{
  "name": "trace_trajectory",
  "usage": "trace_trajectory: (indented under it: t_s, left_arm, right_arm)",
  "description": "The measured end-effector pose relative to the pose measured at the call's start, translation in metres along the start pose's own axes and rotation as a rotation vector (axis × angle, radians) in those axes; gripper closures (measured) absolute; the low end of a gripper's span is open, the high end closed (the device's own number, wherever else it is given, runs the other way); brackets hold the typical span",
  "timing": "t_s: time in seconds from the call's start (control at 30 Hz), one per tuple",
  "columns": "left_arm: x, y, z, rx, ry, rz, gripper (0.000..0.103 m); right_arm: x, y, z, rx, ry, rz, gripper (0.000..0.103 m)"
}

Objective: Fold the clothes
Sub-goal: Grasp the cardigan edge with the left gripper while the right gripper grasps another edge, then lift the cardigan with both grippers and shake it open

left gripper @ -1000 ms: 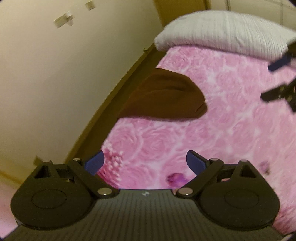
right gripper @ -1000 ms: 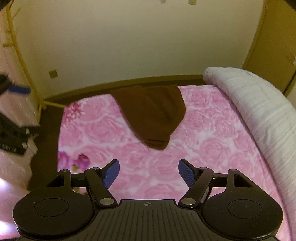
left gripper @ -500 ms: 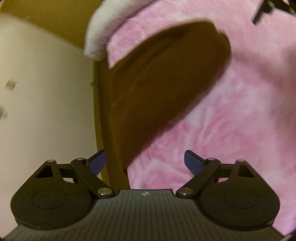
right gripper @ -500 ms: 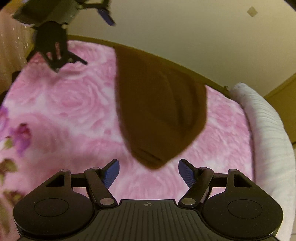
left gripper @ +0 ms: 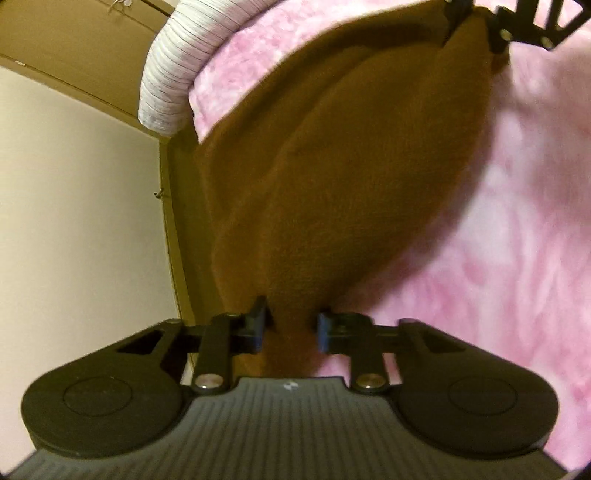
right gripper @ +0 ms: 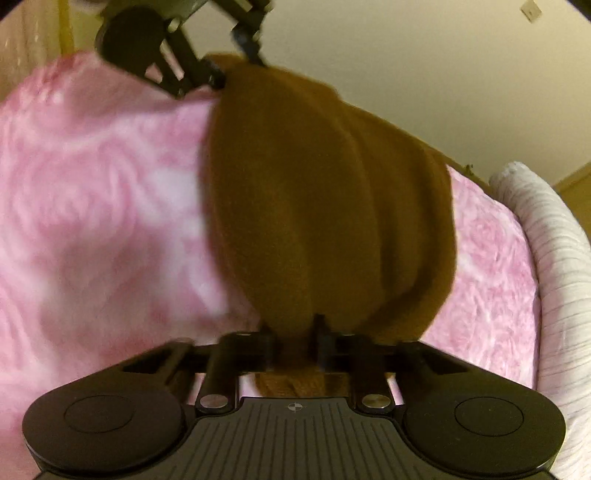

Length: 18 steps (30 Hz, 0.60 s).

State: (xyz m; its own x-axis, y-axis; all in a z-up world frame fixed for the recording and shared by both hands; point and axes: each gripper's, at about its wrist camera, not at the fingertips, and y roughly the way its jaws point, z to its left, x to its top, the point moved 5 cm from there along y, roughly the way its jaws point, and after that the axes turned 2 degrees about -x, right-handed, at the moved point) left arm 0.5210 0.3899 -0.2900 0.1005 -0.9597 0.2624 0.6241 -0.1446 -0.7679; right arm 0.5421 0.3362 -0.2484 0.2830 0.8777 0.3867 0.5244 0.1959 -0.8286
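Observation:
A brown knit garment (left gripper: 343, 177) lies folded on a pink rose-patterned bed cover (left gripper: 517, 240). My left gripper (left gripper: 290, 328) is shut on its near end by the bed's edge. My right gripper (right gripper: 295, 343) is shut on the opposite end of the garment (right gripper: 314, 206), with cloth bunched between its jaws. Each gripper shows at the top of the other's view: the right gripper (left gripper: 476, 18) in the left wrist view, the left gripper (right gripper: 236, 59) in the right wrist view. The garment stretches between them.
A white striped pillow (left gripper: 184, 62) lies at the head of the bed, also in the right wrist view (right gripper: 546, 251). A cream wall (left gripper: 81, 206) and a wooden bed frame (left gripper: 181, 221) run along the bed's side.
Both grippers moved in from above the bed to the garment's opposite ends and went from open to shut on the cloth.

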Motion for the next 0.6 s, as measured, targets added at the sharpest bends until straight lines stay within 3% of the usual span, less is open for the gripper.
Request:
trace_trajectory:
  t_s: [0.13, 0.23, 0.3, 0.43, 0.6]
  left_arm:
    - [0.019, -0.053, 0.026, 0.045, -0.046, -0.085, 0.095]
    - [0.046, -0.110, 0.023, 0.054, -0.054, -0.166, 0.096]
    - [0.069, -0.151, 0.007, 0.021, -0.056, -0.218, 0.096]
    - [0.127, -0.234, -0.056, -0.096, -0.073, -0.316, 0.097]
    - [0.202, -0.310, -0.186, -0.301, -0.056, -0.389, 0.098]
  right_arm:
    - [0.011, -0.041, -0.037, -0.021, 0.062, -0.048, 0.093]
    - [-0.005, -0.096, -0.068, -0.071, 0.128, -0.104, 0.094]
    - [-0.020, -0.129, -0.076, -0.100, 0.159, -0.117, 0.094]
    - [-0.106, -0.204, -0.071, -0.136, 0.247, -0.063, 0.094]
    - [-0.239, -0.288, -0.029, -0.182, 0.406, 0.050, 0.094]
